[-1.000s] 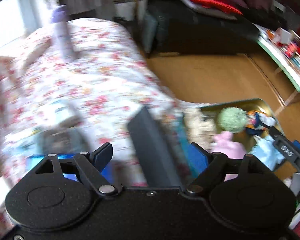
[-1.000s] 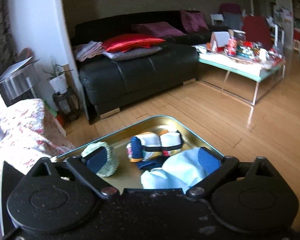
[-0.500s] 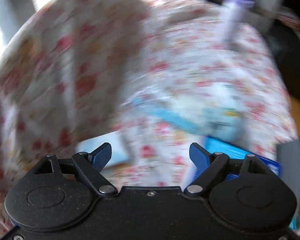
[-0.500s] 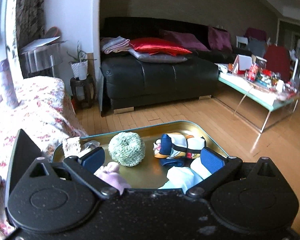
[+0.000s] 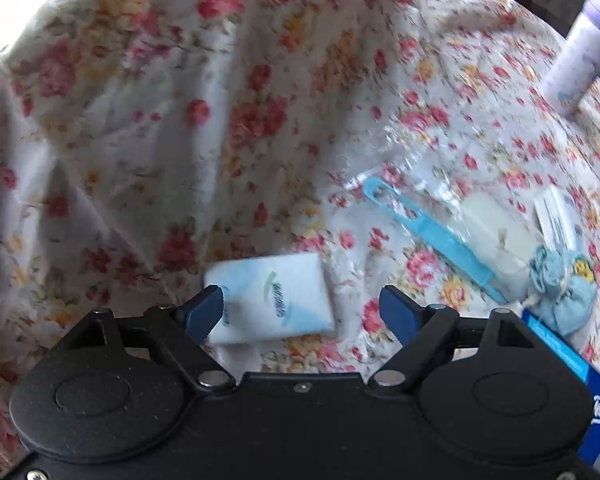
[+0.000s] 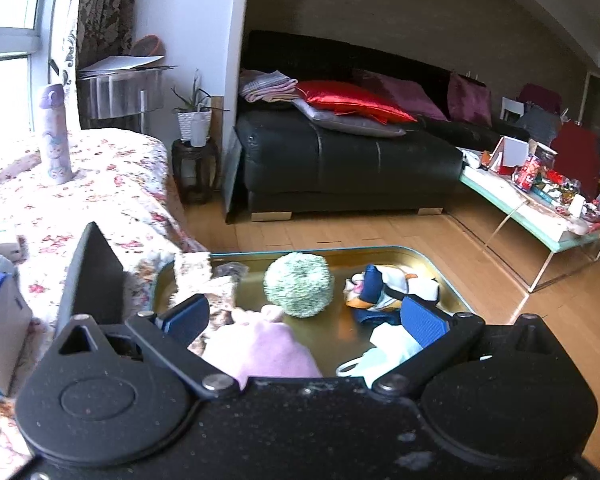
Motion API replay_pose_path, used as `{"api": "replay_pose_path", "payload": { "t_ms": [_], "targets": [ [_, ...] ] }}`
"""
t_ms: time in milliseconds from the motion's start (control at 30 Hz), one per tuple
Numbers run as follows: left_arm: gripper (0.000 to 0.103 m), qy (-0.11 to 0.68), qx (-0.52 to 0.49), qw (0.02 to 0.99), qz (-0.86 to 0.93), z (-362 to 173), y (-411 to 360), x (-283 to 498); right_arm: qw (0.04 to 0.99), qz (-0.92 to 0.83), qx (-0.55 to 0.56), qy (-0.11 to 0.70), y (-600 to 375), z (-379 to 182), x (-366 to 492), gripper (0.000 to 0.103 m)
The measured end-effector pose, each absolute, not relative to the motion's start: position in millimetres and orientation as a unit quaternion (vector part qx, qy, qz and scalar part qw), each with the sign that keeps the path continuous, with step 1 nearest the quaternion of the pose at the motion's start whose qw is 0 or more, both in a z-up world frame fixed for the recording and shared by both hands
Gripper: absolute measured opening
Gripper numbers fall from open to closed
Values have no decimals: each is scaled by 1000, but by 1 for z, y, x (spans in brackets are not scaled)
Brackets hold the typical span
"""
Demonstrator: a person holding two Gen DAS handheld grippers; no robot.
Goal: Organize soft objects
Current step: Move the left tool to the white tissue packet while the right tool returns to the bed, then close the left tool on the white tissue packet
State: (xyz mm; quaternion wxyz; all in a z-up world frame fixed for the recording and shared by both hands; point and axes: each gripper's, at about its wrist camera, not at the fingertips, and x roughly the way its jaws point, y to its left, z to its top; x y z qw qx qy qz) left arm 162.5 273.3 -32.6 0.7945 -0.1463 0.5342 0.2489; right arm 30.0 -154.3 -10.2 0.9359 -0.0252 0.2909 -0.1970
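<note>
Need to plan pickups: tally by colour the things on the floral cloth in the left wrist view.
Blue: 3 (brush, pouch, tissue box)
White: 2 (tissue pack, small packet)
Purple: 1 (bottle)
Total: 6

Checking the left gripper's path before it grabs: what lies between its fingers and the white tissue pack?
Nothing. In the left wrist view the tissue pack lies on the floral cloth between the opening fingers of the left gripper, unpinched.
</note>
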Motion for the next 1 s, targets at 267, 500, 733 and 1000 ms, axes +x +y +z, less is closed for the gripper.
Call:
{"api": "replay_pose_path", "payload": {
  "t_ms": [267, 500, 733, 1000],
  "targets": [
    [89, 561, -180, 758, 281, -50, 295, 168, 944, -145, -3, 296, -124, 8, 33, 103],
    [89, 600, -212, 733, 243, -75, 302, 186, 953, -66, -2, 295, -91, 36, 49, 103],
    [86, 606, -207, 737, 219, -83, 310, 201, 948, 17, -6, 317, -55, 58, 75, 103],
    [84, 589, -190, 760, 196, -81, 296, 216, 904, 106, 54, 410, -2, 49, 135, 103]
  ]
}}
